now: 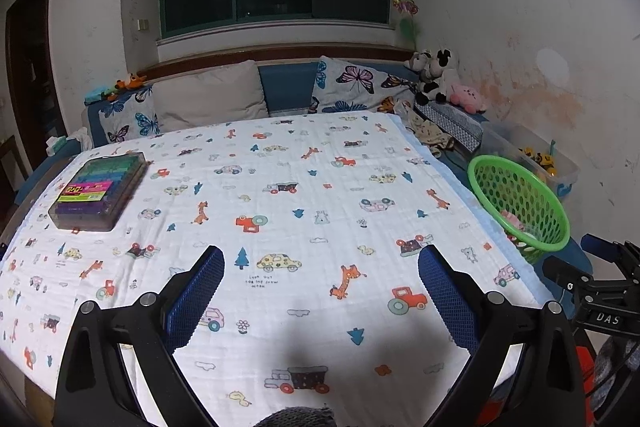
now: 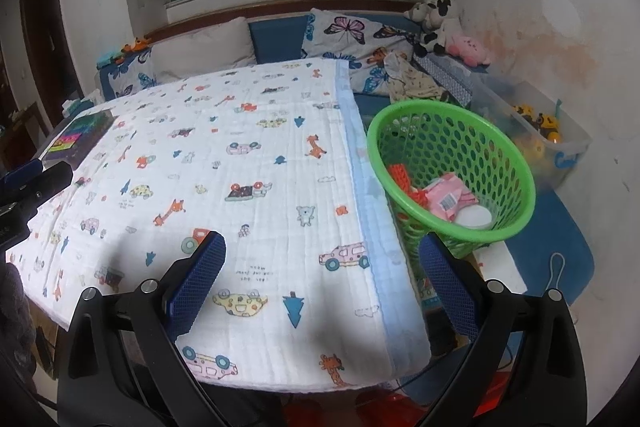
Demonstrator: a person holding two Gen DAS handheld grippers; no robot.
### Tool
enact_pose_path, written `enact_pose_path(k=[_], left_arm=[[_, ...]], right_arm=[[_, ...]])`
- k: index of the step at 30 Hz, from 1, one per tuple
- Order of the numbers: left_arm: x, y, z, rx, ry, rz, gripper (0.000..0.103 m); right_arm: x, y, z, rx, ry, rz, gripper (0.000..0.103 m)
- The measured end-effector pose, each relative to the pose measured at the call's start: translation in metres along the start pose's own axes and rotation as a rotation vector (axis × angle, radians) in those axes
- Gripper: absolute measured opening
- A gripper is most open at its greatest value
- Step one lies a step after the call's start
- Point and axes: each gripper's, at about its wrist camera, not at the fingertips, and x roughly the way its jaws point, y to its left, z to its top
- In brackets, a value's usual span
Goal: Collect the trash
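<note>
**Both grippers empty above the blanket; trash sits in the green basket**

Far left: a clear plastic case of coloured pieces (image 1: 98,193) lies flat on the printed blanket (image 1: 280,211), near its left edge. Not obviously trash; judged to be left alone.

Centre: the blanket surface shows no loose wrappers or scraps in either view. The left gripper (image 1: 322,289) hangs over the near-middle of the blanket, its blue-padded fingers spread wide, nothing between them.

Right: the right gripper (image 2: 322,277) straddles the blanket's pale-blue right edge, fingers likewise wide apart and empty. Just beyond that edge stands the green basket (image 2: 516,203), tilted toward the cameras. Inside: a pink wrapper with a barcode (image 2: 450,199), an orange-red piece (image 2: 404,179) and a white round object (image 2: 474,217).

Judgement: collection looks largely done, or any remaining trash lies out of frame.

Risks:
- The basket leans; a nudge from the right gripper could tip it and spill the contents.
- Closing low over the blanket could pinch the loose cloth and drag it, shifting the case.
- Mistaking the case for trash.
</note>
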Motion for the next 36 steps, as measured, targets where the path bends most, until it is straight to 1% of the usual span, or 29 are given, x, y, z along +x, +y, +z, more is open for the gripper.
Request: enact_pose_path(k=[10,36], left_arm=[[-0.0011,-0.0007,-0.0015,0.008,-0.009,0.016,0.094],[0.0000,-0.0023,-0.0020,0.007,-0.008,0.025,0.094]], right_arm=[[-0.0017,0.0018,0.0013,-0.003,-0.015,-0.008,0.098],[-0.0020,0.0031,0.0029,-0.003,-0.020,-0.007,0.098]])
